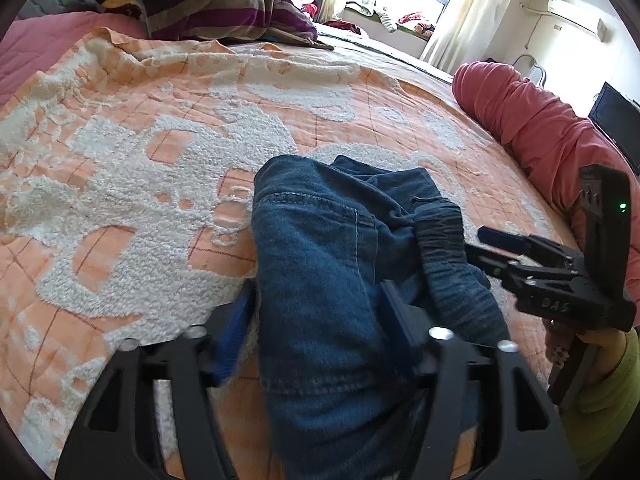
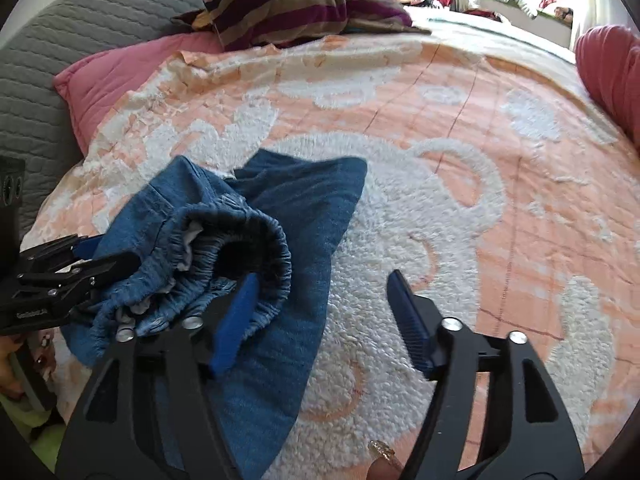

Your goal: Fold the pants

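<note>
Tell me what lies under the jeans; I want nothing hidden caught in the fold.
Around the jeans only the orange-and-white blanket shows, running beneath them. The patch directly below is covered by denim, so anything there cannot be seen. The waistband gapes open, dark inside.

Orange-and-white bedspread bears blue pants, striped pillow.

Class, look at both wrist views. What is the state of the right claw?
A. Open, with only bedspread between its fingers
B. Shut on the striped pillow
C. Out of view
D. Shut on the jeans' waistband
A: the right claw is spread wide over the bedspread, gripping nothing.
</note>
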{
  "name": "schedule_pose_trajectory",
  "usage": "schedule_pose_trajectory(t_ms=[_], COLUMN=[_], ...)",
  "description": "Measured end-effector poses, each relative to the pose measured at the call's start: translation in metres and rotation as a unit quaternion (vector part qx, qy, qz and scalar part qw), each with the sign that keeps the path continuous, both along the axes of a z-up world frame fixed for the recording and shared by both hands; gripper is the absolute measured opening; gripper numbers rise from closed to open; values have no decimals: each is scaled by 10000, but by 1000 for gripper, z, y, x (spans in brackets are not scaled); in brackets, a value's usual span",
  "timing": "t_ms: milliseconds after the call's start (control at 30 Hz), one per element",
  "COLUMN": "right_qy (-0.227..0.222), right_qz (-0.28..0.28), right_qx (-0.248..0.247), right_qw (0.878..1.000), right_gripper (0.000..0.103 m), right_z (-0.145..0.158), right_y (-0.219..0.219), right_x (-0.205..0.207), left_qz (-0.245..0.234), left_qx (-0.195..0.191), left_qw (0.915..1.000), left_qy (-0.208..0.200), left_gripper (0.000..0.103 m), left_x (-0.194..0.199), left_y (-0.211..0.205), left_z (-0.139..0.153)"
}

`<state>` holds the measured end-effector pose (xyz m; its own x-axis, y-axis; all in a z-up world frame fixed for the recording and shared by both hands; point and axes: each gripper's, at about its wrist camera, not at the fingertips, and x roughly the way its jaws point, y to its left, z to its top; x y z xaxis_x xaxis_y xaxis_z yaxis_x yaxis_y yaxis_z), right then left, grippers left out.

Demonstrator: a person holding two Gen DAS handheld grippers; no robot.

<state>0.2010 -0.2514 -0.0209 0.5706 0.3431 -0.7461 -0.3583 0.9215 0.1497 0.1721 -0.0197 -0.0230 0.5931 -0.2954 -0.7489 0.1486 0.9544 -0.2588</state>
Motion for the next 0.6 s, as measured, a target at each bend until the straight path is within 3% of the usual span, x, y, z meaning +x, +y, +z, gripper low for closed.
schedule_pose_trajectory(t_ms=[167, 233, 400, 600], right_qy=[-432, -516, -723, -939], right_qz=[-77, -66, -69, -157], right_qx=[124, 161, 140, 89], right_qw=[9990, 9985, 9973, 9954], right_gripper=[85, 89, 93, 94], right_z=[25, 31, 42, 55], right_y=[-6, -8, -12, -17], right_x=[-25, -32, -53, -77], left_qz=[36, 54, 46, 105], left_qx=[30, 131, 376, 588], left_qw=[9999, 9997, 9984, 9967], left_qy=[-99, -200, -416, -558], left_gripper=[76, 90, 98, 98], left_x=[-17, -27, -51, -77], left_y=[3, 4, 2, 3], left_z=[11, 17, 33, 44])
